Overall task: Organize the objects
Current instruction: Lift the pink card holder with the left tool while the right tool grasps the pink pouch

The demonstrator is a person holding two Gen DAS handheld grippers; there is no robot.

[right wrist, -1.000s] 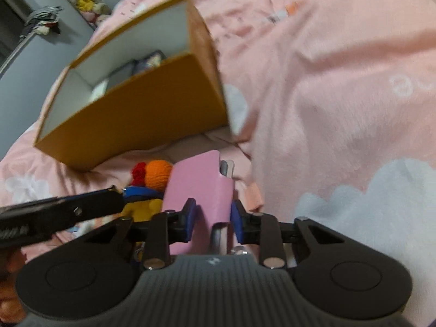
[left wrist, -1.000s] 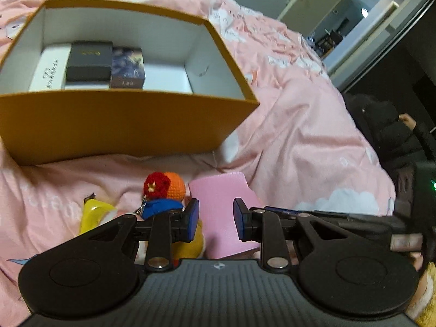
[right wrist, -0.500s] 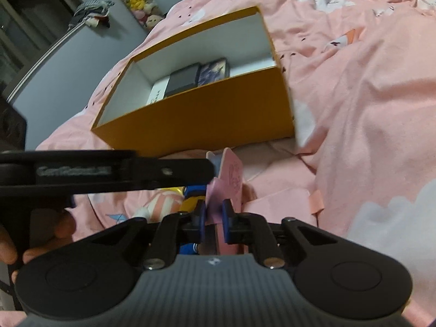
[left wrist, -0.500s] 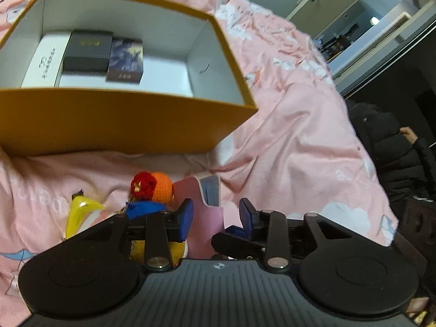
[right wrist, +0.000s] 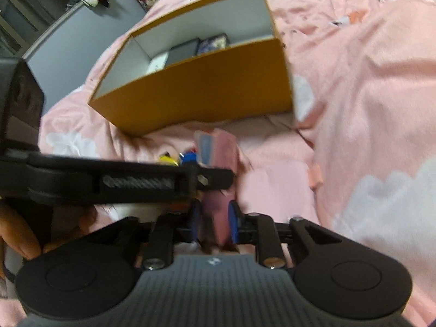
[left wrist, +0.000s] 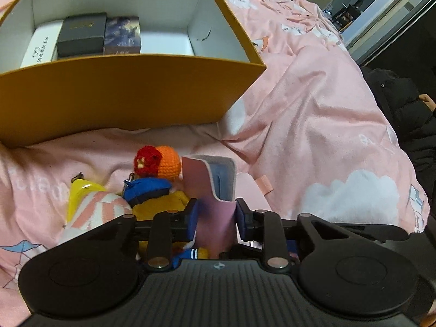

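A pink wallet point(left wrist: 215, 190) stands upright on the pink bedspread in front of an orange box point(left wrist: 130, 92). My left gripper point(left wrist: 216, 216) has its jaws on either side of the wallet, close to it. My right gripper point(right wrist: 215, 222) also holds the wallet point(right wrist: 218, 169) between its pads, from below. The left gripper's body point(right wrist: 109, 179) crosses the right wrist view. A crochet doll point(left wrist: 158, 179) with an orange head and a yellow toy point(left wrist: 81, 196) lie left of the wallet.
The orange box point(right wrist: 196, 81) holds a white box point(left wrist: 41, 45), a black box point(left wrist: 81, 38) and a dark printed box point(left wrist: 122, 35). Rumpled pink bedding point(left wrist: 313, 136) spreads to the right. A person in dark clothes point(left wrist: 403, 114) sits at the far right.
The right gripper has closed on the pink wallet and stood it on edge. The left gripper has moved in so that its jaws flank the wallet.
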